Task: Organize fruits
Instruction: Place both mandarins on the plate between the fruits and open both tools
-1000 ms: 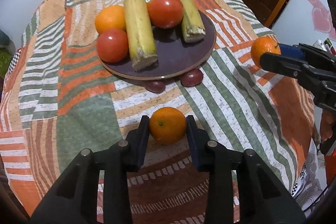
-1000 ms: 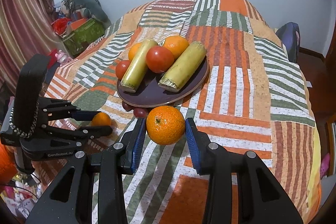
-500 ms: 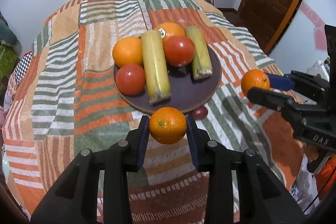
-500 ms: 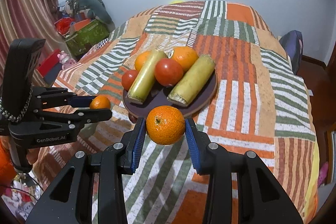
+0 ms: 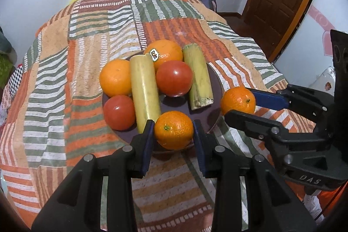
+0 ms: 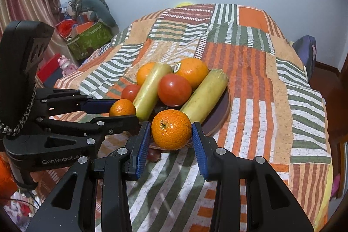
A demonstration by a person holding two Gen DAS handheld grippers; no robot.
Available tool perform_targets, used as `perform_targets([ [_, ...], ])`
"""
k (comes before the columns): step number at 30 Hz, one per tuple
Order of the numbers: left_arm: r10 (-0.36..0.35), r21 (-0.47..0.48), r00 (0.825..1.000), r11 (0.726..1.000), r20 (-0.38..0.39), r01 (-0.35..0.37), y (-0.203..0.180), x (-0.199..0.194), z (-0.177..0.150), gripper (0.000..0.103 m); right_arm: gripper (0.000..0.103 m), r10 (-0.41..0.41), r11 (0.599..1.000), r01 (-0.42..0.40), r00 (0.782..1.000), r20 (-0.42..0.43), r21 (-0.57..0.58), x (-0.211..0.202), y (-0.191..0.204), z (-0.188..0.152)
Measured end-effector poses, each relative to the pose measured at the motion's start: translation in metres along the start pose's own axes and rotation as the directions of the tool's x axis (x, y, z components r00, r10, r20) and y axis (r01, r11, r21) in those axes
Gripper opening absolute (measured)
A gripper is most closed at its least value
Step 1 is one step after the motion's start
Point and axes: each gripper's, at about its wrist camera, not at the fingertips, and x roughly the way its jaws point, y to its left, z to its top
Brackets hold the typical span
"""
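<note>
From my left wrist camera, the plate [image 5: 215, 88] on the patchwork cloth [image 5: 87, 40] already carries two oranges, two tomatoes and two pale green stalks. The long stalk [image 5: 145, 88] ends just beside my left finger. My left tongs [image 5: 173, 131] are clamped on a mandarin [image 5: 173, 129] over the plate's near rim. To the right, my right tongs [image 5: 243, 105] grip a second mandarin [image 5: 238, 100] beside the plate edge.

From my right wrist camera, the right tongs [image 6: 171, 131] pinch that second mandarin [image 6: 171, 129] at the plate's near rim [image 6: 219, 121]. A small dark red fruit [image 6: 153, 153] lies on the cloth below.
</note>
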Motion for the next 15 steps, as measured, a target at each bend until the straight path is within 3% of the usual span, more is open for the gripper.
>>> perform_targets([
  [15,-0.028,0.019,1.0,0.999,-0.01,0.028,-0.008,0.033,0.017,0.035,0.035,-0.061,0.997,0.062,0.998,-0.026,0.041,0.021,-0.038,0.013],
])
